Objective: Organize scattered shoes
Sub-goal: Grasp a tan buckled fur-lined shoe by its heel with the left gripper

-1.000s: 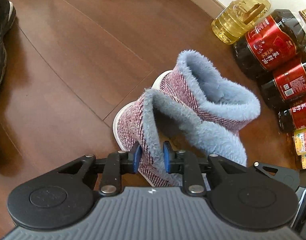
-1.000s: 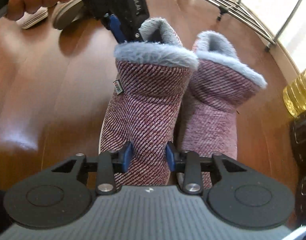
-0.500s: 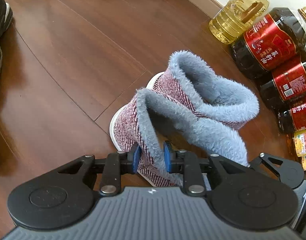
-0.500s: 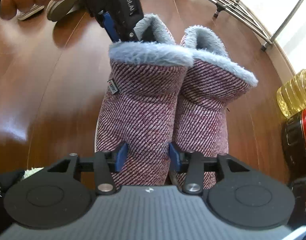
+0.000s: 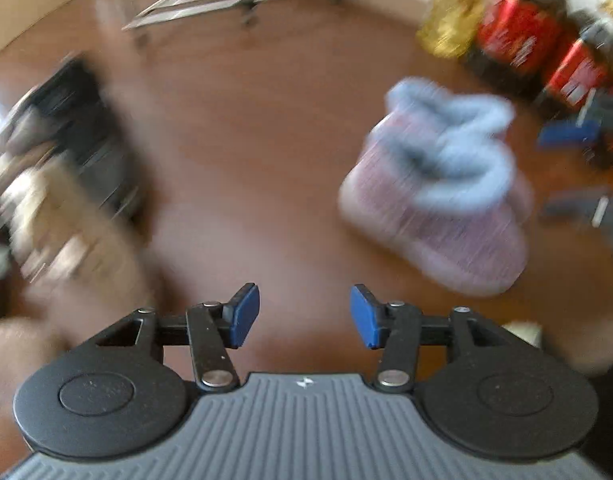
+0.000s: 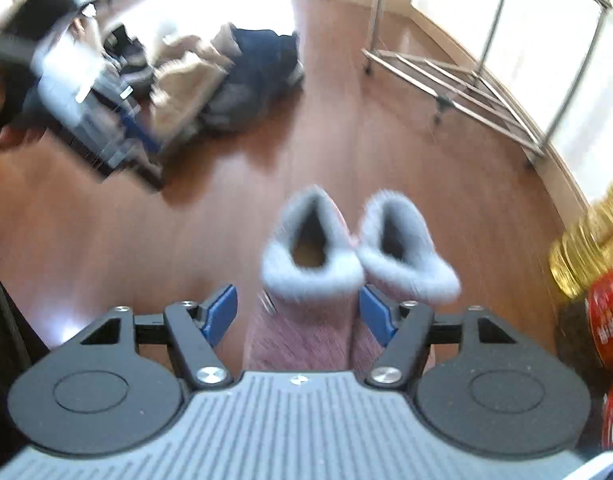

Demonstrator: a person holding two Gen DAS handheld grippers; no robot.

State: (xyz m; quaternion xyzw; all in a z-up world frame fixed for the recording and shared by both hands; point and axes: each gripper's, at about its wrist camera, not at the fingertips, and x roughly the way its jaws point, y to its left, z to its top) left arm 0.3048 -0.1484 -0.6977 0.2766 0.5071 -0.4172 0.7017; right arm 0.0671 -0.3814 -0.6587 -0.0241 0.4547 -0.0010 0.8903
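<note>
Both jaws are opening: the left gripper [image 5: 304, 316] is empty, the right gripper [image 6: 297, 312] straddles a slipper [image 6: 306, 280] unpressed. The pair stands together on the floor [image 6: 146, 220]. Lift clear without nudging them; blurred shoes [image 6: 210, 80], probably next, lie upper left.

We see both views smeared by motion blur; only the camera's own hand-held gripper [image 5: 304, 316] stays sharp. In the left view the boots [image 5: 438, 200] and bottles [image 5: 518, 36] streak into soft shapes. In the right view daylight from the window [image 6: 506, 20] blows out to white, and glare shines on the floor [image 6: 226, 168]. Fisheye distortion bends the rack [image 6: 466, 84] and the edges of both views.
</note>
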